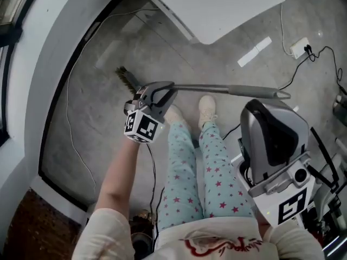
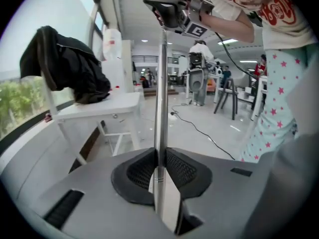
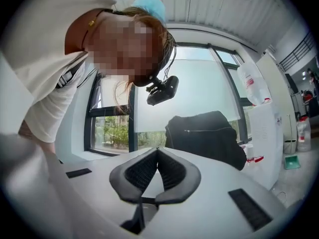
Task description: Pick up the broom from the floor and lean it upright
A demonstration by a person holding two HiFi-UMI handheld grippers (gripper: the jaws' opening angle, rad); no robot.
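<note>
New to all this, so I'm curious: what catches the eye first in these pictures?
A broom hangs crosswise above the person's shoes, clamped in the left gripper near its bristles. The right gripper, jaws shut on nothing, sits by the handle's far end. A black jacket lies on a white table.

Grey concrete floor (image 1: 108, 64), white table (image 2: 99, 106) draped with dark jacket (image 2: 70, 66), large windows (image 3: 113, 128), trailing cables (image 2: 197, 130)

Silver-grey broom handle (image 1: 217, 89), dark bristles (image 1: 126, 79), mint trousers (image 1: 184, 177) with pink stars, grey concrete floor (image 1: 92, 118), black jacket (image 2: 70, 63), white table (image 1: 217, 4)
</note>
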